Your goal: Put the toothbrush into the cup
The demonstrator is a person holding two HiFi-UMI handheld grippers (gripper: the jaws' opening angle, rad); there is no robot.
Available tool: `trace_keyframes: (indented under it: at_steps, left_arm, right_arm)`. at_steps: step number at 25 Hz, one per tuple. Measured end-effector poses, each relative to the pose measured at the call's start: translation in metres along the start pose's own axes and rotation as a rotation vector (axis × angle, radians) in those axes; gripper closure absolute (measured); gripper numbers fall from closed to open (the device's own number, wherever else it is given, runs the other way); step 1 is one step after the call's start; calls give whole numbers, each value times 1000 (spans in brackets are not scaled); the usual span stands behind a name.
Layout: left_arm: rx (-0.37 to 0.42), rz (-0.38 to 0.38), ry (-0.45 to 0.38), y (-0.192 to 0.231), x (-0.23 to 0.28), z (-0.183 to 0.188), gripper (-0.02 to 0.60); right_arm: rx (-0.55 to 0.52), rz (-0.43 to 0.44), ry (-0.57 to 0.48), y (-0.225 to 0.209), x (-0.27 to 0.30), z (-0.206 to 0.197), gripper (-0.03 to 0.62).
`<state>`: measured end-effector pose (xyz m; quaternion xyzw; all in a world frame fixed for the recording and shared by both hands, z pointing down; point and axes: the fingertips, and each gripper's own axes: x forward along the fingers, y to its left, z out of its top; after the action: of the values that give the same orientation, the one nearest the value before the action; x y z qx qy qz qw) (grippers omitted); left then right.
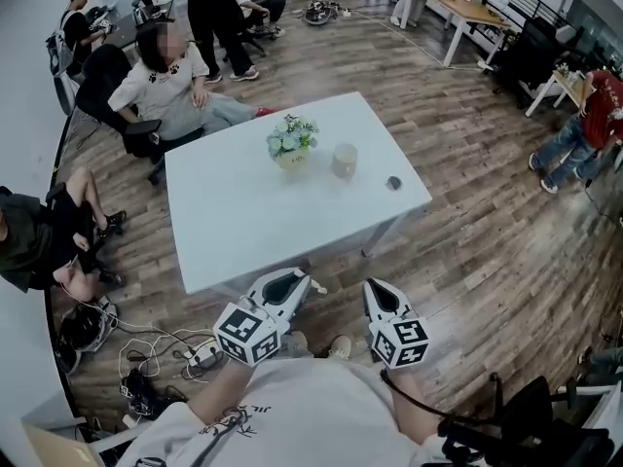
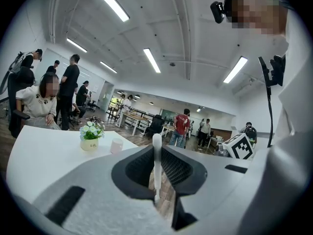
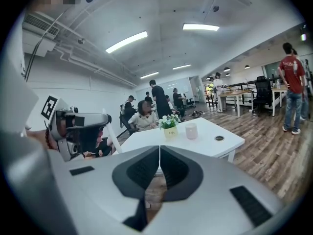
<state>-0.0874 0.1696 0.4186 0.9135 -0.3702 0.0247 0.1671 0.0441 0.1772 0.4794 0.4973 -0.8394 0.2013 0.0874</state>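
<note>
While the left gripper [image 1: 289, 285] is held low, short of the table [image 1: 234, 232] edge, its jaws clamp the toothbrush [image 2: 156, 155], upright between them. Beside it, equally short of the table, the right gripper [image 1: 380, 298] points forward, jaws pressed together on nothing. On the table's far half the cup [image 1: 345, 160] stands just beside the flowers [image 1: 292, 142]

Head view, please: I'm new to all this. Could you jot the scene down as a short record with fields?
Table: white, on a wood floor
On table: cup, potted flowers beside it, small dark round thing
Left gripper: shut on toothbrush, short of the table
Right gripper: jaws together, nothing between them
Task state: toothbrush not yet in cup
</note>
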Motion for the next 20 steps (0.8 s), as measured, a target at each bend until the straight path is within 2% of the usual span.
trace_keyframes:
  at_steps: [20]
  left_arm:
    - [11, -74, 3, 26, -23, -4, 528]
  right_arm:
    - [-1, -57, -7, 44, 10, -5, 574]
